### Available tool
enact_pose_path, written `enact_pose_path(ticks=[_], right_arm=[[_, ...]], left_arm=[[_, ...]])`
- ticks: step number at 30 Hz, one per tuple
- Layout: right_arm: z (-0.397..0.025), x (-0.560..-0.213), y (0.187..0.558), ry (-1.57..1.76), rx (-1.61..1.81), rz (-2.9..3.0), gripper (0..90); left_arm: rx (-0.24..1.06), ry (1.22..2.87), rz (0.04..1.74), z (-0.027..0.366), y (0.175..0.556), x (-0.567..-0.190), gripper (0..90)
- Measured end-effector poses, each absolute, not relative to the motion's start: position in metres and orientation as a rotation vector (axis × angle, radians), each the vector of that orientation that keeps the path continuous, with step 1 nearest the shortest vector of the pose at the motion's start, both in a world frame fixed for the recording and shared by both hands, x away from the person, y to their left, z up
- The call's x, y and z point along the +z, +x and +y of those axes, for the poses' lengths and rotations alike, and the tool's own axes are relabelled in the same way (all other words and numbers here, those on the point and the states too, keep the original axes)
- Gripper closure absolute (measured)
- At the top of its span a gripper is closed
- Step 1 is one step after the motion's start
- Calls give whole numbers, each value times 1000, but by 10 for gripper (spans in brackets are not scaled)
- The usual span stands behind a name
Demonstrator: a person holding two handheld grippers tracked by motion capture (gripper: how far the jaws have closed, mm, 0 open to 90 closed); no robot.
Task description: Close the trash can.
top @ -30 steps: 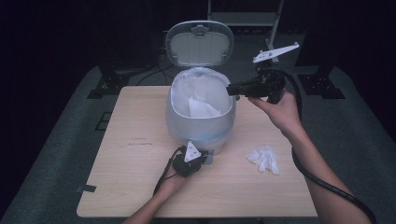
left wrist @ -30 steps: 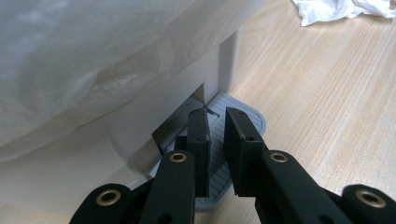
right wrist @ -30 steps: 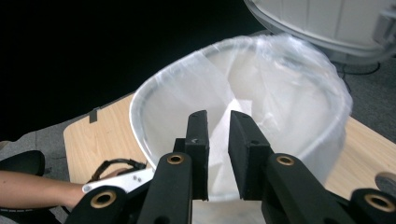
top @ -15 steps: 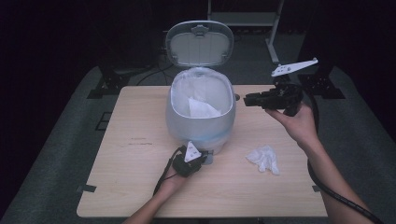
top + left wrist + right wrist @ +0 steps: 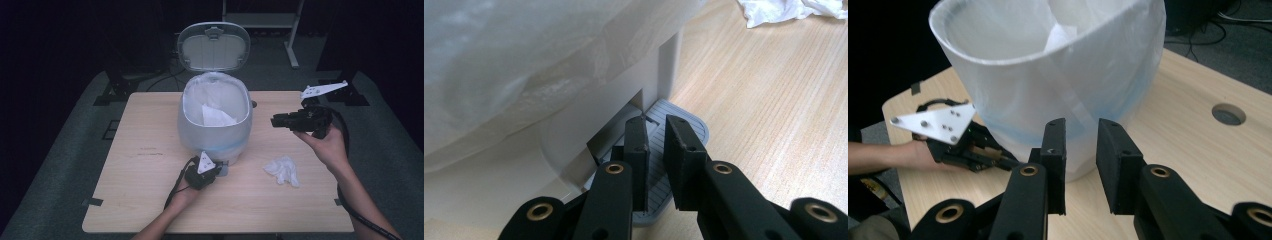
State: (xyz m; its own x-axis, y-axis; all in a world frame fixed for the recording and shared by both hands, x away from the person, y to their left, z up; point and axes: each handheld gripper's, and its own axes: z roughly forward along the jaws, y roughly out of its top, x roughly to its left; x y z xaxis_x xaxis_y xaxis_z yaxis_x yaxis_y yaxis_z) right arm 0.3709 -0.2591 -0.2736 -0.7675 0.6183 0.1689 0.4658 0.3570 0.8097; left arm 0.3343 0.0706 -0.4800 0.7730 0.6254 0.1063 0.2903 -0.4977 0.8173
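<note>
Tissue (image 5: 283, 170) lies on the bench (image 5: 140, 200) at lower right, just below the right gripper (image 5: 278, 121), whose slightly spread jaws hold nothing; the left gripper (image 5: 655, 145), likewise parted, presses the pedal (image 5: 691, 131).

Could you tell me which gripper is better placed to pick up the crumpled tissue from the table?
Right gripper: empty, nearer the tissue. Left gripper presses the bin's pedal.

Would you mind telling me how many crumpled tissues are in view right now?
2: one tissue on the table, right of the pedal bin; one tissue in the bin on its liner. More may be hidden deeper inside.
</note>
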Motion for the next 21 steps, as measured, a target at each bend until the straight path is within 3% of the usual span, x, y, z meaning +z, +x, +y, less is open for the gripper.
enact_pose_path(ticks=[21], right_arm=[[-285, -323, 362, 1088, 1351, 2455, 724]], left_arm=[[501, 2106, 687, 70, 334, -480, 803]])
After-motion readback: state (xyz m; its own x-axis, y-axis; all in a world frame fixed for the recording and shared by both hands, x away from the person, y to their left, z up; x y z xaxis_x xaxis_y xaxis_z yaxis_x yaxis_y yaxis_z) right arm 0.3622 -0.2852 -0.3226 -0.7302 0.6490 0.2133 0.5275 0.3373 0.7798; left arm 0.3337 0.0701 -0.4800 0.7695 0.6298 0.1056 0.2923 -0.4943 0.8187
